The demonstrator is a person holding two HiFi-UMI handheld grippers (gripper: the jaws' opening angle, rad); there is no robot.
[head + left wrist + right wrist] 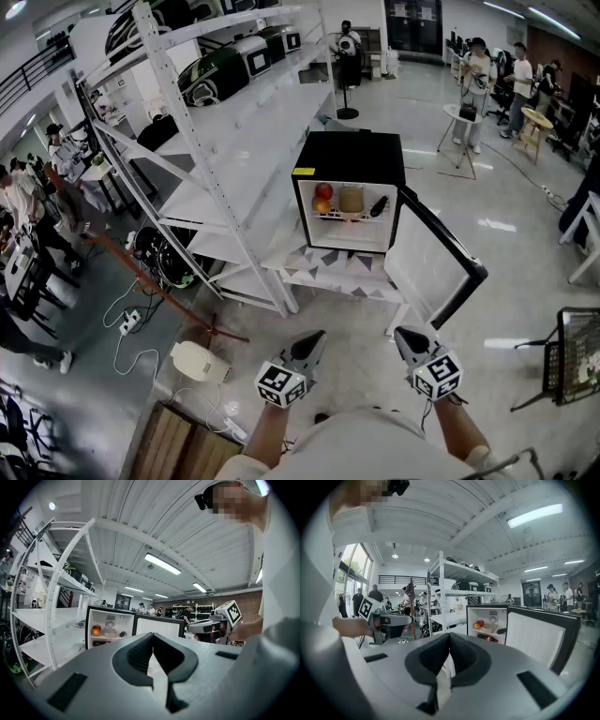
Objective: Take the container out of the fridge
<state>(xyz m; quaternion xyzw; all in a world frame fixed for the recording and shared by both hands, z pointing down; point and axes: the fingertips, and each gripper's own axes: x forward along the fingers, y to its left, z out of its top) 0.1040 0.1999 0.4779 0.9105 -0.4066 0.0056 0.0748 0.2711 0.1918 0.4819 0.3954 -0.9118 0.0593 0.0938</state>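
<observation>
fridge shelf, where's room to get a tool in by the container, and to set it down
The shelf is crowded: container between two fruits at left and a dark item at right, gaps slim. Room is above and in front of it. Bare for setting down: the fridge's black top, and the patterned stand before the opening.

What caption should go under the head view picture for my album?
Left claw and right claw, both shut, face the open fridge with a container and fruit inside.
</observation>
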